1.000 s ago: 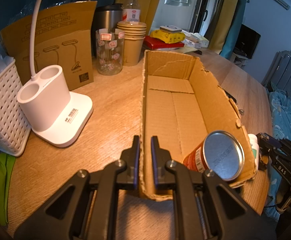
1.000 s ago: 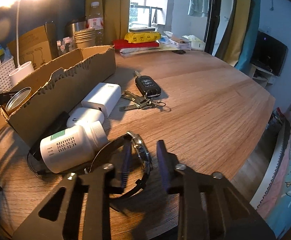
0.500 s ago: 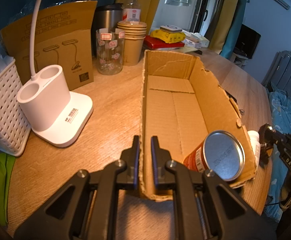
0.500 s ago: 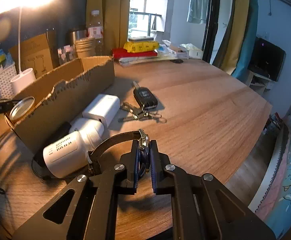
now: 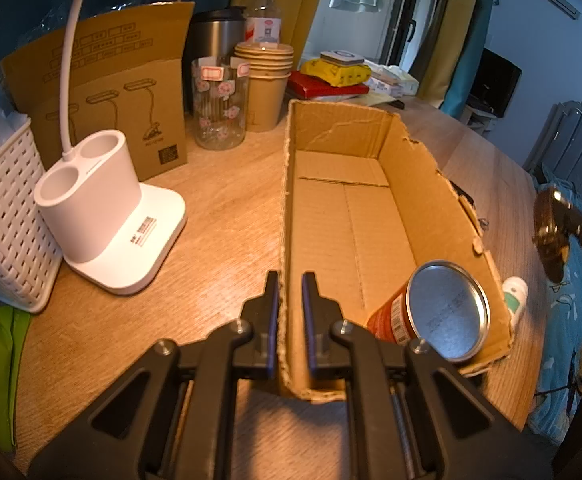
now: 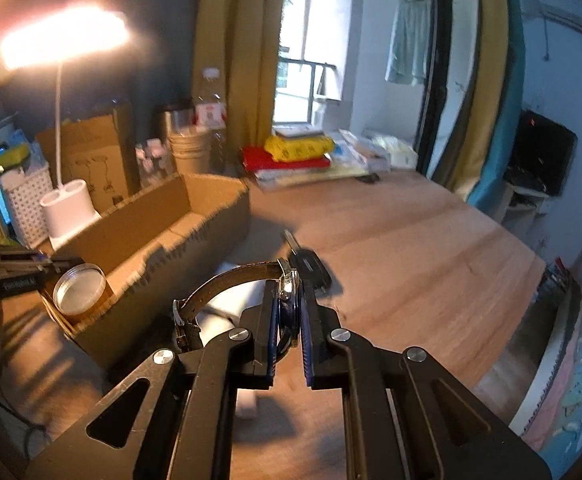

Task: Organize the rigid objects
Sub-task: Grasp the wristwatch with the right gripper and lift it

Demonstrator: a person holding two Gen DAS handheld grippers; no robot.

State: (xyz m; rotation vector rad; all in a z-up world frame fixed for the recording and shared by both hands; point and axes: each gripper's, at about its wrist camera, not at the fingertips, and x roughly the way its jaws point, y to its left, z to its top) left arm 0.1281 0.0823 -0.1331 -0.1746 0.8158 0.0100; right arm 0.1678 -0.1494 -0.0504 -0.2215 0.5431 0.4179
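A long open cardboard box [image 5: 371, 216] lies on the wooden table, with an orange can [image 5: 431, 316] with a silver lid in its near right corner. My left gripper [image 5: 290, 284] is shut on the box's near left wall. My right gripper [image 6: 289, 292] is shut on a wristwatch [image 6: 287, 304], lifted off the table, its dark strap [image 6: 227, 284] curling to the left. That watch [image 5: 551, 232] also shows at the right edge of the left wrist view. A car key [image 6: 311, 268] and white items [image 6: 231, 300] lie on the table beyond the box [image 6: 163, 240].
A white lamp base [image 5: 103, 216], a white woven basket [image 5: 3, 216], a lamp carton [image 5: 111, 92], a glass jar [image 5: 221, 108] and stacked paper cups [image 5: 265, 84] stand left of the box. A white pill bottle [image 5: 515, 296] lies right of it. Books and packets [image 6: 291, 152] sit at the table's far side.
My right gripper closed on the watch and raised it off the table, tilting upward. The watch now appears higher at the right of the left wrist view. My left gripper has stayed still.
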